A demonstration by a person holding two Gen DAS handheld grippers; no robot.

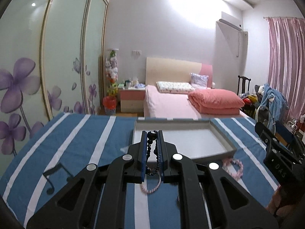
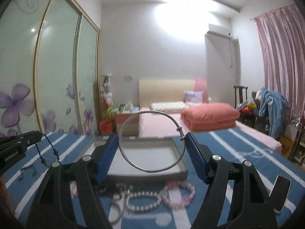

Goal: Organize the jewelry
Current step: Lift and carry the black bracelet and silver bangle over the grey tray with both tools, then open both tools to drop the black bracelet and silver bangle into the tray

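The empty grey tray (image 2: pixel 179 173) lies on the striped cloth straight ahead of and below both grippers, the right gripper (image 2: pixel 150 145) clamped wide across a silver bangle (image 2: pixel 133 164) above its near edge, the left gripper (image 1: pixel 152 148) pinched shut on a dark bead strand (image 1: pixel 151 152).

Each fisheye camera sat just behind its own tool, close above the striped table (image 1: pixel 76 143), and looked nearly level along the fingers across the grey tray (image 1: pixel 225 133) toward the bed (image 2: pixel 162 126) and far wall, a stretch both views shared.
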